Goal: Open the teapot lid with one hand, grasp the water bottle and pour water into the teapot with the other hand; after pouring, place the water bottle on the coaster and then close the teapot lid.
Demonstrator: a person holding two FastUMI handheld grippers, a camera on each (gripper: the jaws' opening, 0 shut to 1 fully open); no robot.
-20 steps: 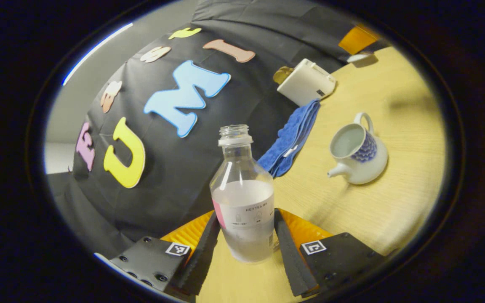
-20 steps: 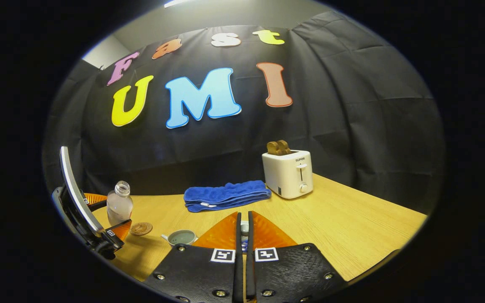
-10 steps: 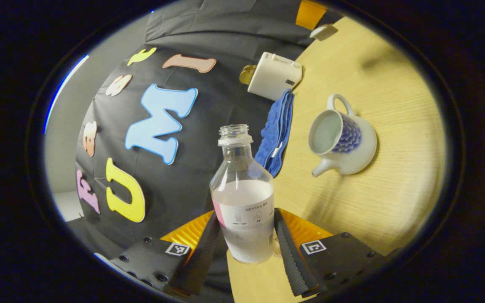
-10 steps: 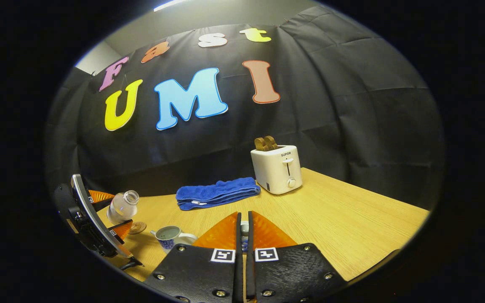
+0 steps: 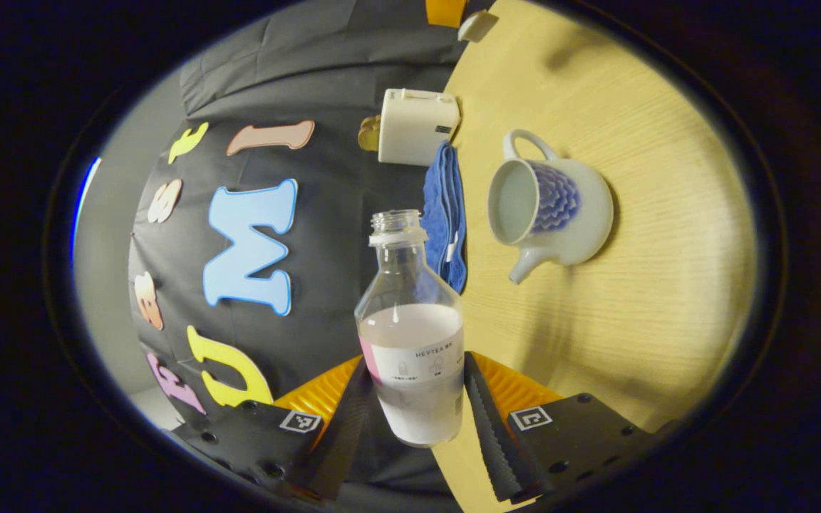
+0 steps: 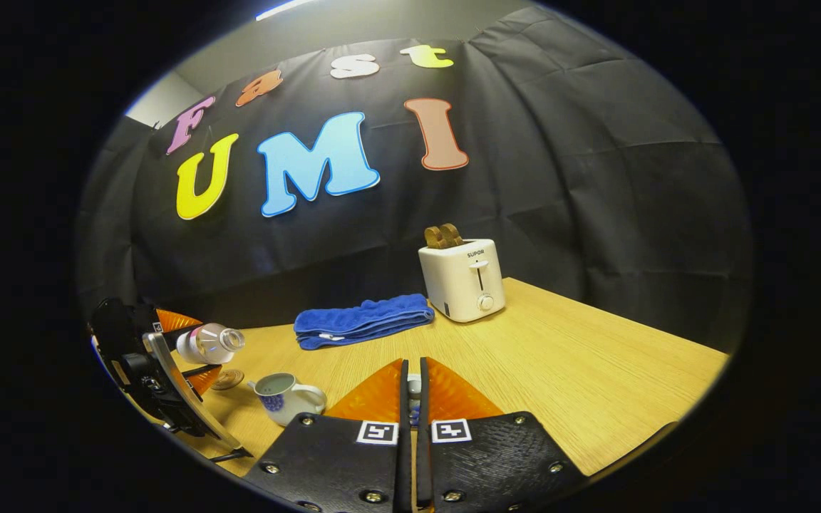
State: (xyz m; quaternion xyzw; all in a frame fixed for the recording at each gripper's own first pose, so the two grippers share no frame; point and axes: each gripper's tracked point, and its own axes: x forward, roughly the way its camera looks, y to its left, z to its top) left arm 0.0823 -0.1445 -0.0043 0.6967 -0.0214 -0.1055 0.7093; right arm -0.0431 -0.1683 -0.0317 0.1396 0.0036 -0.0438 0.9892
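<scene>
My left gripper is shut on the clear, uncapped water bottle, which is about half full. In the right gripper view the bottle lies almost level in that gripper, its mouth pointing right, above and just left of the teapot. The white teapot with a blue pattern stands open on the table, to the right of the bottle's mouth. My right gripper is shut on the small white teapot lid, held off to the teapot's right. A round woven coaster lies beneath the bottle.
A folded blue towel and a white toaster with toast in it stand at the back of the wooden table. The table stretches bare to the right of my right gripper.
My left gripper has tipped the bottle from upright to almost level, its mouth swinging toward the teapot. The right gripper has held still with the lid.
</scene>
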